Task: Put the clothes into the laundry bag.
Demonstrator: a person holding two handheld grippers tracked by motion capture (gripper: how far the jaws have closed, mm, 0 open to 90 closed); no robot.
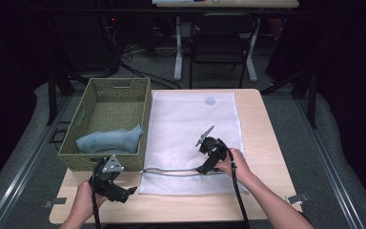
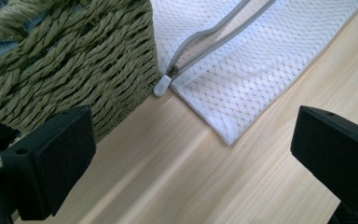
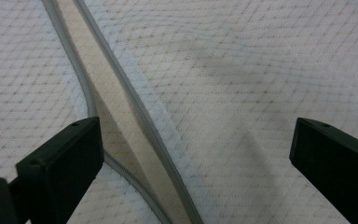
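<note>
- Lying flat on the table (image 1: 262,119), the white mesh laundry bag (image 1: 190,124) has its grey zipper (image 1: 171,170) already run open along the near edge, so the mouth gapes slightly, as the right gripper view shows (image 3: 121,107).
- The zipper pull (image 2: 161,86) rests at the bag's corner, touching the foot of the woven basket (image 1: 95,90).
- A grey-blue sock (image 1: 109,140) lies in the basket, none of it in the bag yet; by my judgement the opening is done and the loading is what remains.
- The left gripper (image 1: 124,193) hovers low over bare table just in front of the basket, its jaws spread wide, holding and touching nothing; the bag's corner and pull lie ahead of them.
- The right gripper (image 1: 204,168) is poised over the open zipper near the bag's near edge, jaws wide apart and empty, one on each side of the zipper; whether the tips rest on the mesh I cannot tell.
</note>
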